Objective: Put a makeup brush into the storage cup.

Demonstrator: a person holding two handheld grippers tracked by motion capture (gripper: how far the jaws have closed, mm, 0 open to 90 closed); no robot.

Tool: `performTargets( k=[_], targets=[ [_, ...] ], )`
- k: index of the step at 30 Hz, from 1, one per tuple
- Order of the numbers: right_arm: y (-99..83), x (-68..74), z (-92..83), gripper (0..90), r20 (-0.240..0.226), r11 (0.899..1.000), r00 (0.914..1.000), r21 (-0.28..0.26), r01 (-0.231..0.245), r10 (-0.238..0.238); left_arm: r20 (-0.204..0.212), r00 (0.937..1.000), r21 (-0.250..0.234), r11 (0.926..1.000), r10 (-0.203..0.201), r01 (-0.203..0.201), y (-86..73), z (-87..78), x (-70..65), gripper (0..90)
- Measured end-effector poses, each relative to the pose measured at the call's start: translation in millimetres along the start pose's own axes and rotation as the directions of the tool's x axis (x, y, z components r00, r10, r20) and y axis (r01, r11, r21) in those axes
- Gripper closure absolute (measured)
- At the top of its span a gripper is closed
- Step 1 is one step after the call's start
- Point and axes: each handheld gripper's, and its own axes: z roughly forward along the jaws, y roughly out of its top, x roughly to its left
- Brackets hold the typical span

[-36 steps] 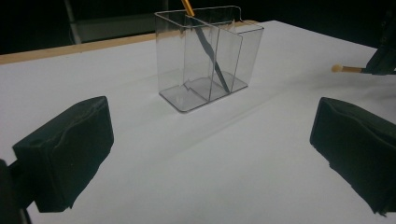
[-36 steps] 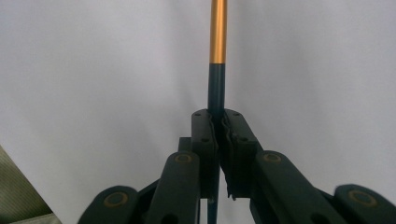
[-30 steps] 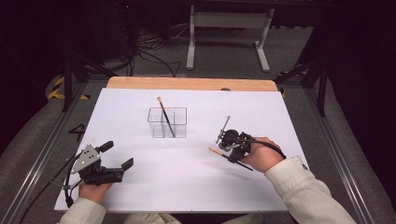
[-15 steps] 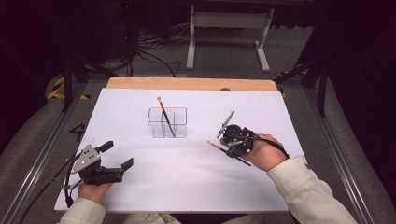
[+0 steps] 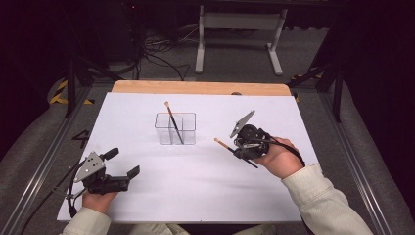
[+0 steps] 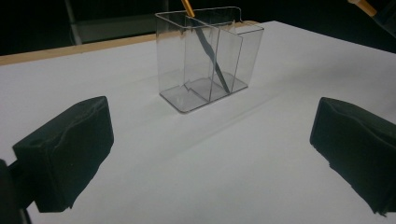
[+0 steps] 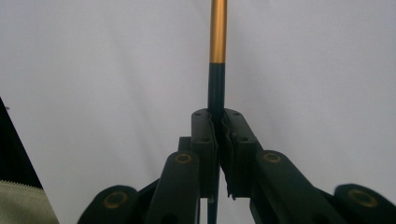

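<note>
Two brushes: right tongs (image 5: 238,147) clamp one brush (image 7: 216,70) above bench (image 5: 195,181), right of clear organizer (image 5: 175,129); second brush (image 5: 172,119) leans inside. Left tongs (image 5: 122,164) gape empty.

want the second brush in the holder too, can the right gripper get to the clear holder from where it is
Probably yes. The right gripper, shut on a brush, sits right of the clear holder with bare white table between them. Its right compartment looks free; the other brush leans left of it.

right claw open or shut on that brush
Shut on it: in the right gripper view the right claw has its pads pressed against the brush handle.
</note>
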Motion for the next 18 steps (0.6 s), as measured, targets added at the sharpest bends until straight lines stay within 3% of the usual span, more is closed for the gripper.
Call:
performTargets(
  k=[8, 18],
  targets=[
    [-2.3, -1.5, -8.1, 84.6, 0.018, 0.994, 0.9998, -0.111, -0.005, 0.007, -0.001, 1.0, 0.003, 1.0, 0.0, 0.0, 0.1, -0.2, -0.1, 0.3],
    [-5.9, -3.5, -15.2, 84.5, 0.01, 0.98, 0.9998, -0.2, -0.014, 0.016, 0.0, 1.0, 0.003, 1.0, 0.0, 0.0, 0.1, -0.2, -0.1, 0.3]
  ],
)
